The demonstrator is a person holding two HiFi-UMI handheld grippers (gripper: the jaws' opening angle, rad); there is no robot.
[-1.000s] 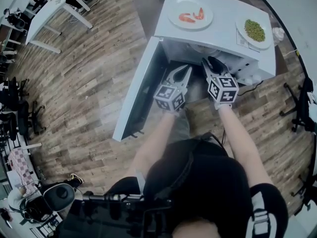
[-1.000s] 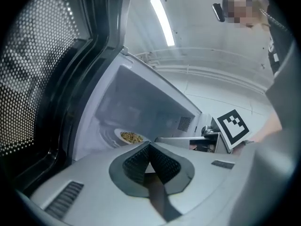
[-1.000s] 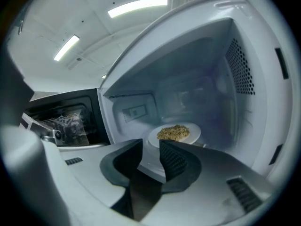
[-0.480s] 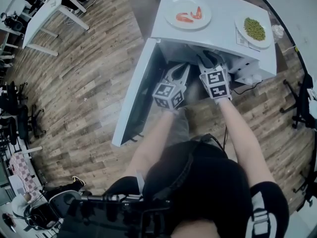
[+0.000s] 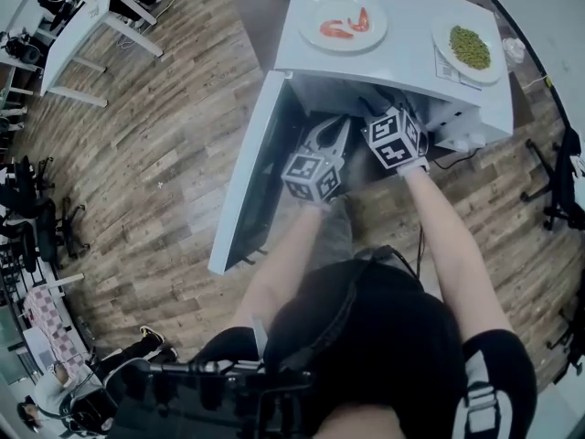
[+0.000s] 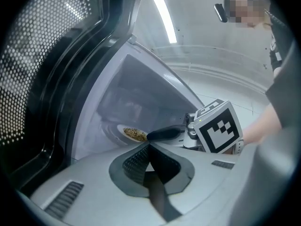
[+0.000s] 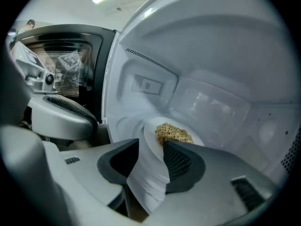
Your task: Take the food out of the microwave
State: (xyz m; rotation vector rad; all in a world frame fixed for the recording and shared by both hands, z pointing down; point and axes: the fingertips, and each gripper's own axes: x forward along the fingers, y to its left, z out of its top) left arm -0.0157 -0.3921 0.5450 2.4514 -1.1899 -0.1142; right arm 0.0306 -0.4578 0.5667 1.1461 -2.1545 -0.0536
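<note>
The microwave door [image 5: 247,172] stands open, but the plate of food [image 7: 148,128] sits inside the cavity, its rim ungripped between the just-opening jaws of the right gripper [image 7: 150,146], while the left gripper [image 6: 149,147] is closed and empty.

The person wears a black short-sleeved top [image 5: 384,337]; the sleeve [image 5: 489,382] on the side away from the door of the microwave [image 5: 411,53] bears white print. The left tongs [image 6: 149,147] and the right tongs [image 7: 151,144] share one build: pale grey moulded shells with small slotted vents, dark ribbed pads, and a white cube [image 5: 313,176] with black square markers at the end away from the microwave. The right jaws have just been opening, with the rim of a white plate [image 7: 149,178] between them.
</note>
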